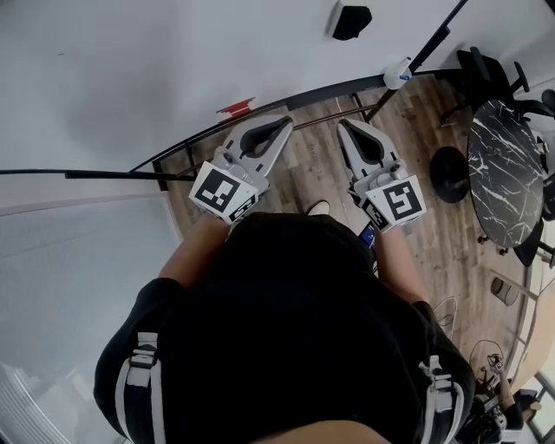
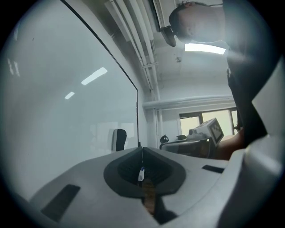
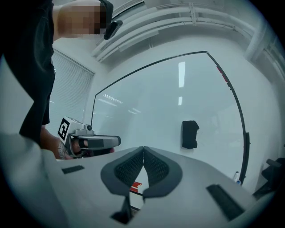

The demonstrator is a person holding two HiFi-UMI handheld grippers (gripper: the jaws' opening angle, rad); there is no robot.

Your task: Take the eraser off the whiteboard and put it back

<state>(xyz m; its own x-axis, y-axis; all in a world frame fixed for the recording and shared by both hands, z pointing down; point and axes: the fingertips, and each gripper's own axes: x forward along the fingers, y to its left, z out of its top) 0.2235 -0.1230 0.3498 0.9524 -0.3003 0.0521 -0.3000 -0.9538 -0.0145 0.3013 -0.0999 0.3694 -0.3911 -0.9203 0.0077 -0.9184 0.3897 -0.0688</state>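
Facing black blocky eraser (image 3: 189, 134), up-right of right gripper (image 3: 143, 149): probably light, firm; pinch its sides. Jaws pressed together, empty.

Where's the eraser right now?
The eraser is stuck on the whiteboard, at the head view's top edge just right of centre. It lies ahead of the right gripper and clear of it.

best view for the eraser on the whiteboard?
Right gripper view: the eraser sits on the whiteboard nearly face-on, with its whole outline clear and unobstructed. The head view has the eraser small at the top edge, seen steeply from above. The left gripper view shows only a narrow dark shape, viewed along the board.
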